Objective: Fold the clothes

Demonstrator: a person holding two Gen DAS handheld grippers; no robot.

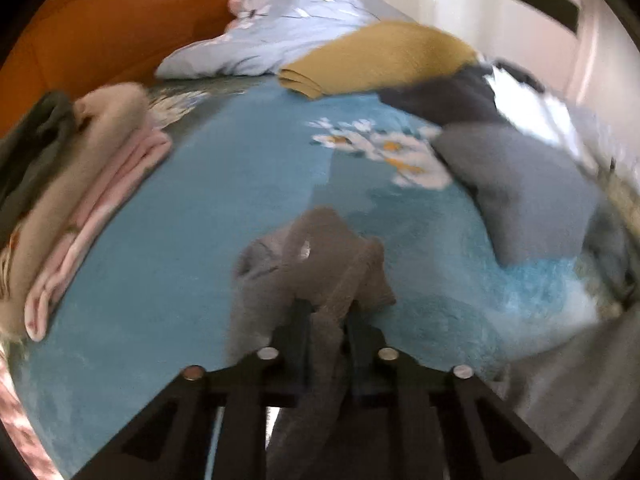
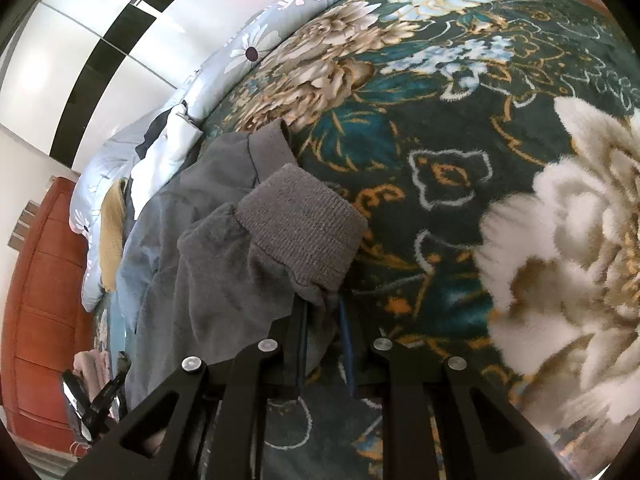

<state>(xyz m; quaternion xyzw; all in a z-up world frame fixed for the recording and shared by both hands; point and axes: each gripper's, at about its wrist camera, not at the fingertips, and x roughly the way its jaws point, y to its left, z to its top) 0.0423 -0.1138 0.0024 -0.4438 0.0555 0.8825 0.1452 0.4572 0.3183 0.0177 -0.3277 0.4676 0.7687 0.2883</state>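
A grey sweatshirt (image 2: 208, 248) lies on the bed. My right gripper (image 2: 322, 308) is shut on its sleeve just behind the ribbed cuff (image 2: 304, 228), which sticks out past the fingers over the dark floral blanket (image 2: 460, 128). My left gripper (image 1: 328, 308) is shut on another bunched part of the same grey garment (image 1: 316, 248), held above the blue fleece blanket (image 1: 192, 216). More of the grey cloth (image 1: 520, 184) lies at the right in the left wrist view. The left wrist view is blurred.
A stack of folded pink and beige clothes (image 1: 92, 184) lies at the left. A folded mustard cloth (image 1: 380, 56), a dark garment (image 1: 448, 96) and a pale blue floral duvet (image 1: 288, 28) lie at the back. An orange headboard (image 1: 100, 32) stands behind. White wardrobe doors (image 2: 100, 32) flank the bed.
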